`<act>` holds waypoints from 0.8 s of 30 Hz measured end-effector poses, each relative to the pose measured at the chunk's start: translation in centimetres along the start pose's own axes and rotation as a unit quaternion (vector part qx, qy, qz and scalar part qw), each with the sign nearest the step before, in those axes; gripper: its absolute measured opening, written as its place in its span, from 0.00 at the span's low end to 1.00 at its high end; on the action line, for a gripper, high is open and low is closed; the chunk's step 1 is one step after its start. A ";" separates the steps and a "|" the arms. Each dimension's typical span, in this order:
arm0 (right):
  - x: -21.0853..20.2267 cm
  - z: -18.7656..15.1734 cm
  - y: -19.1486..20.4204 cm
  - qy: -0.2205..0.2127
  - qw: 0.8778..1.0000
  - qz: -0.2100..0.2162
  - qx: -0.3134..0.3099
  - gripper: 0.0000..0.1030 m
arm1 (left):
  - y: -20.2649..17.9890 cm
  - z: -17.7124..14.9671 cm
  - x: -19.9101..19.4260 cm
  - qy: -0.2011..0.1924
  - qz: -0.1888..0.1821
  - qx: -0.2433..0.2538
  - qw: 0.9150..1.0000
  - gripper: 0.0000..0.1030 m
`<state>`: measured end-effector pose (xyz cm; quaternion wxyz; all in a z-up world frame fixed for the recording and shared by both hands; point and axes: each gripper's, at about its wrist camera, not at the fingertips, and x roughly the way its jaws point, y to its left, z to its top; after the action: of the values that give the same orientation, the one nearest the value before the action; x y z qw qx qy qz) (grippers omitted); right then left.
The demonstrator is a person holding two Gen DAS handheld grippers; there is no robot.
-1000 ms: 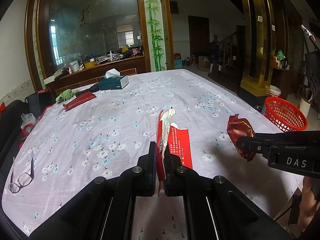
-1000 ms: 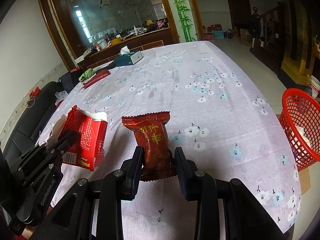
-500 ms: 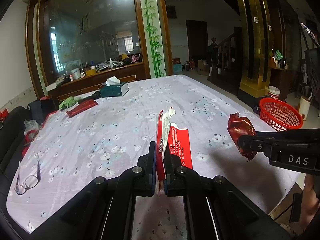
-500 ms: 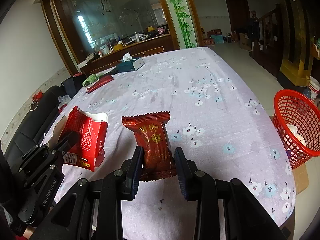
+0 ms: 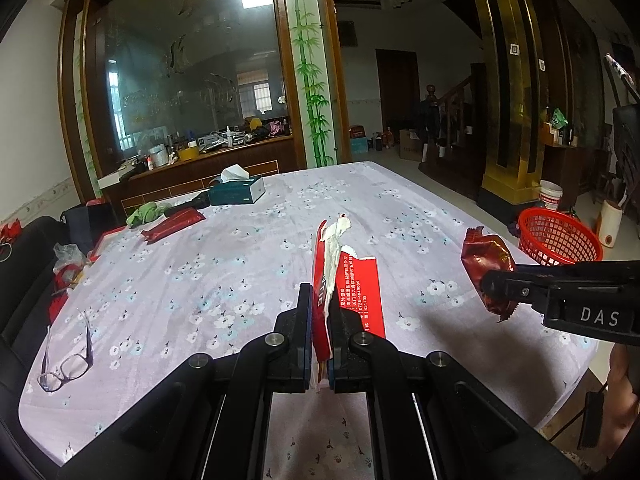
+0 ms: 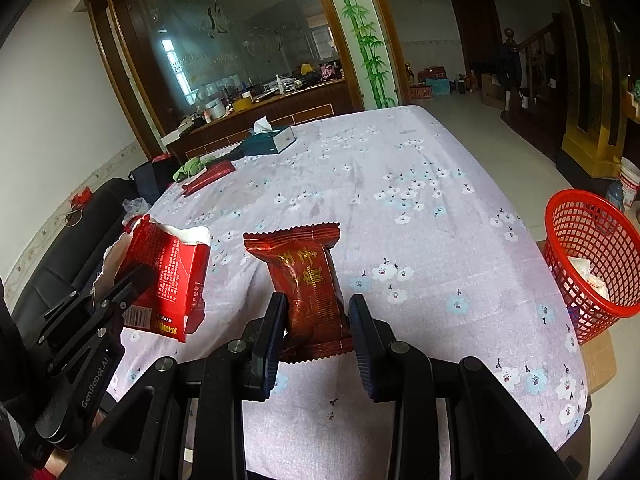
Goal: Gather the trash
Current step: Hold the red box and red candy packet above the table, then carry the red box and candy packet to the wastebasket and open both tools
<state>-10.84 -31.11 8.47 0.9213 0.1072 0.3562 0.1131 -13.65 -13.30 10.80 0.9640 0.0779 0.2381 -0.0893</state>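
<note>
Above the flowered tablecloth (image 5: 248,264), our left gripper (image 5: 319,312) is clamped on a torn red carton (image 5: 362,280) held upright, white paper at its top. Our right gripper (image 6: 316,312) pinches a dark red snack wrapper (image 6: 306,276) between both fingers. Beyond the table's right edge we see a red mesh basket (image 6: 592,240) holding white scraps.

Black left gripper (image 5: 319,320) and right gripper (image 6: 316,312), silver screws, white lettering.
</note>
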 end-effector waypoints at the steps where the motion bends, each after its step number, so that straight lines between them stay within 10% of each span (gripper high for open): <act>1: 0.0 0.0 0.0 0.000 1.000 0.000 0.001 0.34 | 0.1 0.1 0.0 0.001 0.000 0.001 1.000 0.04; 24: -1.9 0.0 -4.0 -0.018 0.999 -0.005 0.047 0.34 | -3.0 1.1 1.3 0.012 -0.022 0.028 0.999 0.04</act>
<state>-11.70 -35.43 8.58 0.9222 0.1502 0.3449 0.0896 -12.69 -16.60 10.83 0.9562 0.1007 0.2490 -0.1160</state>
